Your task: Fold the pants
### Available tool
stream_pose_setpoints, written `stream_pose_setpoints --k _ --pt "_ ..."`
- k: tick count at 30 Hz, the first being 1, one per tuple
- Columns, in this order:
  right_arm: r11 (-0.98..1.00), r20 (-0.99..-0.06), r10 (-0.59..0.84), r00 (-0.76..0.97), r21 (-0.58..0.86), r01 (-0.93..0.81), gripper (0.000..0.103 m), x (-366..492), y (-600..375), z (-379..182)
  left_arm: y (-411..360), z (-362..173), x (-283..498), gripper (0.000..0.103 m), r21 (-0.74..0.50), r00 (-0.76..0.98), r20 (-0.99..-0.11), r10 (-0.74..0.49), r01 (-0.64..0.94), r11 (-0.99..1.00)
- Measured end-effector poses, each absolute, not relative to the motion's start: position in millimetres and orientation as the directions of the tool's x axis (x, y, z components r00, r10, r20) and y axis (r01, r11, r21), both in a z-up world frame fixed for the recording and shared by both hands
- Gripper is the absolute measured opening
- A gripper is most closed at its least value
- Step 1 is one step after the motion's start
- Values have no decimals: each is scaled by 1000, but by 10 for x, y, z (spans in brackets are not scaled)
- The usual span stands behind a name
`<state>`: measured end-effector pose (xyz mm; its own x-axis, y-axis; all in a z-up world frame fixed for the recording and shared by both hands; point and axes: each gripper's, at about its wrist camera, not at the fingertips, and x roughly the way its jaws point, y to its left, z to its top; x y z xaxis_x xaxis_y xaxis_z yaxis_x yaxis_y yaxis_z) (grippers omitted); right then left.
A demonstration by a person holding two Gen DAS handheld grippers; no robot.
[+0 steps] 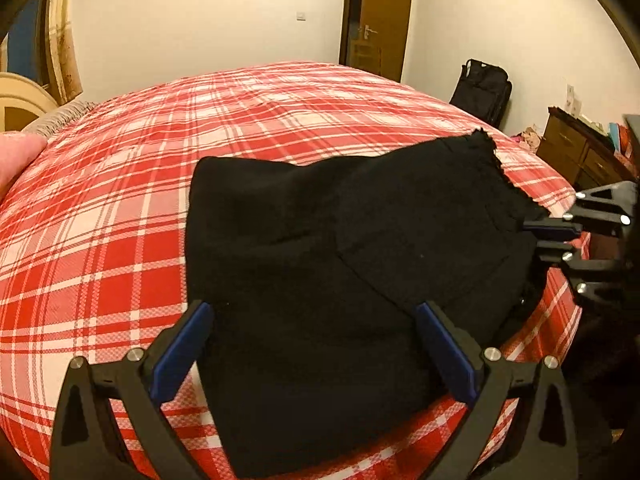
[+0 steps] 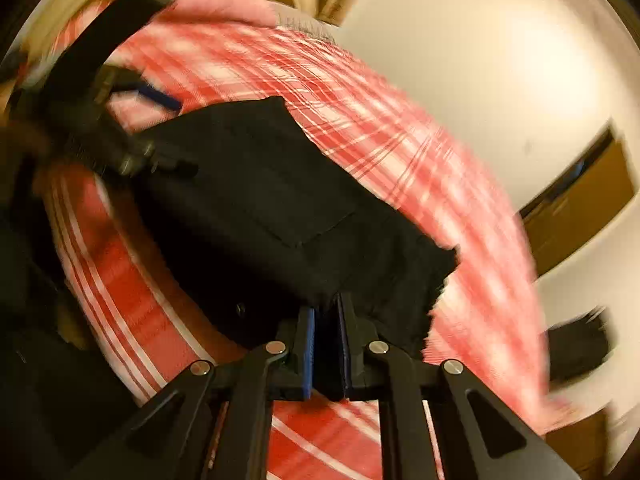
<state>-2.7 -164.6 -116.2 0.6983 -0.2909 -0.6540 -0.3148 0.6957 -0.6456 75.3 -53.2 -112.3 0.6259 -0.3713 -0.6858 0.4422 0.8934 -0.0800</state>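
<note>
While the left gripper point(image 1: 316, 344) stands with its jaws spread wide over the near edge of the folded black pants point(image 1: 340, 264), its blue pads point(image 1: 182, 354) clasping nothing, the right gripper point(image 2: 326, 316) is clenched on the frayed right-hand edge of the garment. The pants lie on the red-and-white plaid bedspread point(image 1: 120, 200). Farther off stand a brown door point(image 1: 380, 20) and, at far right, a wooden dresser point(image 1: 576, 152).

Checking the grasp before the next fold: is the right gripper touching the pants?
Touching. The right wrist view shows the right gripper closed on the black pants edge.
</note>
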Motion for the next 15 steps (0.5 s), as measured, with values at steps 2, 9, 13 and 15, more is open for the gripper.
stream_pose_setpoints --k 2,9,13,15 --pt "663 -680 -324 657 -659 -355 11 0 -1697 -1491 -493 -1104 753 103 -86 632 -679 -373 436 896" --pt "840 -755 -127 644 -427 -335 34 -19 -2014 -1081 -478 -1265 795 103 -70 618 -705 -347 426 902" --pt "957 -750 134 648 -71 -281 39 86 -2380 -614 -434 -1190 771 103 -79 624 -695 -358 429 900" --pt "963 -715 248 653 105 -250 43 171 -2525 -533 -432 -1156 765 103 -90 628 -683 -373 435 896"
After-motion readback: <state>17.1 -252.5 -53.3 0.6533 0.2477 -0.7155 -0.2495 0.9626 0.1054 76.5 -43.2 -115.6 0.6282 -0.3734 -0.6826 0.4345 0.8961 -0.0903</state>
